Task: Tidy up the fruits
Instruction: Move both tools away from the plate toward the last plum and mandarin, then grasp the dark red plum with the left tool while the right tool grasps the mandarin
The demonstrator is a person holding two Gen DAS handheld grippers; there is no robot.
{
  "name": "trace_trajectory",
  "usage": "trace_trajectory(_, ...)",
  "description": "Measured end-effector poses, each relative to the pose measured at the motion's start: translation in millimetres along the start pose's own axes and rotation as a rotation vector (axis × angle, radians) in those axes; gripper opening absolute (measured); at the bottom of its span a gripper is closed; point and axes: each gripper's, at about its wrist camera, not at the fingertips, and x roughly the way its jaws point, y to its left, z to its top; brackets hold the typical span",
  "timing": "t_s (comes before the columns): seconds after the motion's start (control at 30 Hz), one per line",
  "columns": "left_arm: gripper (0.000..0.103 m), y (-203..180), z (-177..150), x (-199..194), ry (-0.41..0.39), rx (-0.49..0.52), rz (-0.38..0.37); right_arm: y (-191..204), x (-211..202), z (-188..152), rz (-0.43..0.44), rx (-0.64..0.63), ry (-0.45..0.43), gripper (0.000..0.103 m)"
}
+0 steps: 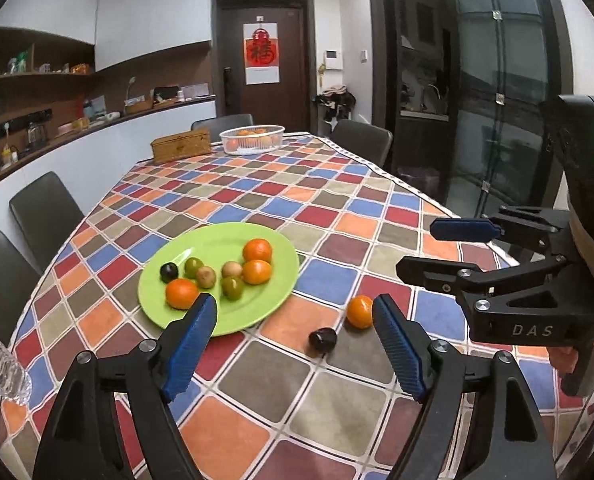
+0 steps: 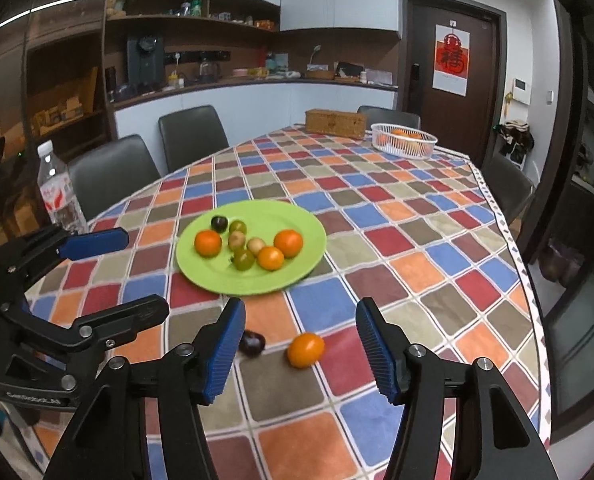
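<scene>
Black angular frames on both tools here, silver screw heads at every pivot. The left gripper (image 1: 295, 346) carries ribbed blue pads on its fingers (image 1: 189, 354). The right gripper (image 2: 301, 354) matches, white "DAS" lettering on its body, a green light glowing above.

A long table (image 1: 337, 208) with checked cloth, dark chairs (image 2: 191, 136) around, brown door (image 1: 263, 60), wooden shelves (image 2: 193, 20).

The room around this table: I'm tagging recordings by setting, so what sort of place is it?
Most likely a home dining room. A long table under a checked cloth is ringed by dark chairs, a counter with shelves holds household items, and a door carries a red poster.
</scene>
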Motion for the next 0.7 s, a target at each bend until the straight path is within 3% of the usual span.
trace_trajectory(0.3, 0.079, -14.9, -11.9, 24.0, 0.049, 0.055, -0.032, -6.8, 14.8, -17.9, 0.029, -0.082, 0.028, 0.058)
trace_trajectory(0.7, 0.054, -21.5, -25.9, 59.3, 0.146, 0.134, -0.078, -11.6, 53.6, -32.1, 0.105, -0.149, 0.116, 0.058)
